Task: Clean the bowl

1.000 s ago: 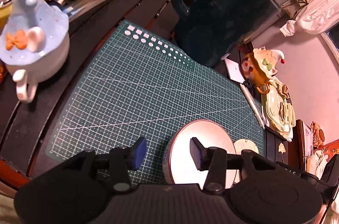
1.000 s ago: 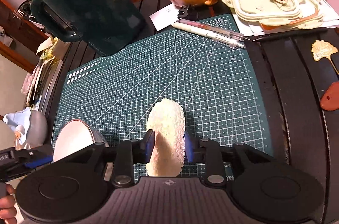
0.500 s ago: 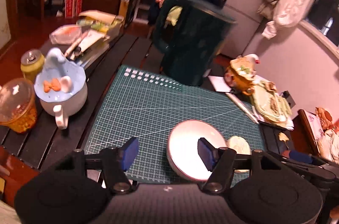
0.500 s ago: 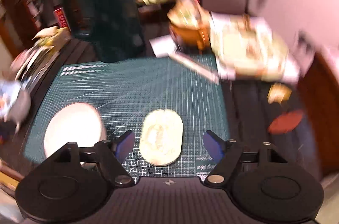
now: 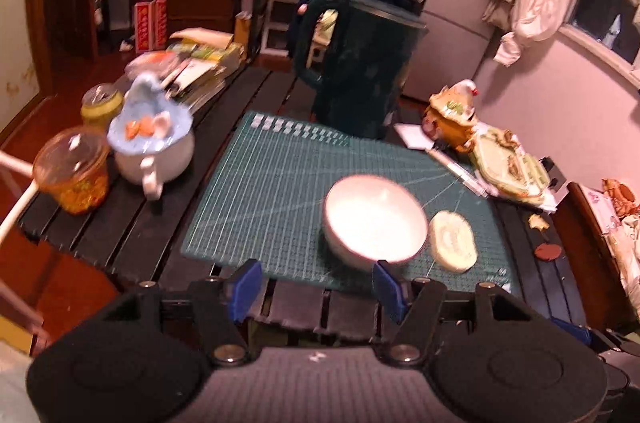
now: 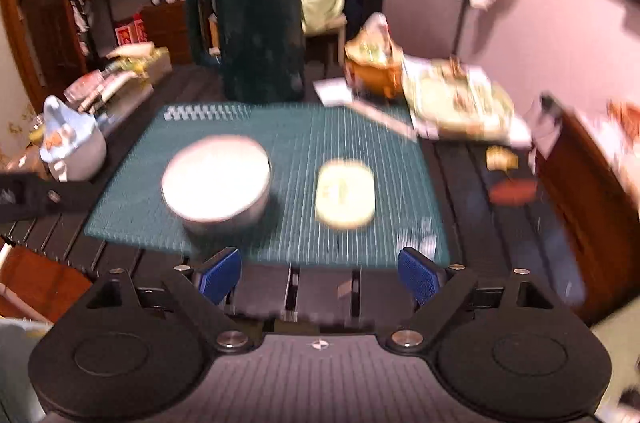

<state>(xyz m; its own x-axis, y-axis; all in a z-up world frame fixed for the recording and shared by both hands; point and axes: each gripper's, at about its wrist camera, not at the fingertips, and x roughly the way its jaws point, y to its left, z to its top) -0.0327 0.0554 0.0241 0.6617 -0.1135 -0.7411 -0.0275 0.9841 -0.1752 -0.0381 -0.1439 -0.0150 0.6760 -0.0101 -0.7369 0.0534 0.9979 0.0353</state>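
Bowl (image 5: 375, 219): white, upright, on the green cutting mat (image 5: 272, 191), toward its near edge, nothing visible inside. Sponge (image 5: 453, 241): pale oval, flat on the mat, just beside the bowl on its right, apparently not touching, though blur makes that hard to judge. Left gripper (image 5: 316, 287): jaws moderately wide, having just been opening, nothing between them; held above the table's near edge, short of the bowl. Right gripper (image 6: 318, 275): jaws wide, having just been opening, nothing between them; held above the table edge, clear of the sponge (image 6: 345, 193) and bowl (image 6: 216, 179). Dark jug (image 5: 360, 67): upright beyond the mat's far edge. Blue-lidded mug (image 5: 154, 139): left of the mat, on the dark slatted table (image 5: 120, 223). Orange cup (image 5: 72, 175): left of the mug. Yellow teapot (image 5: 452, 115): right of the jug, beside stacked lids (image 5: 508, 163).
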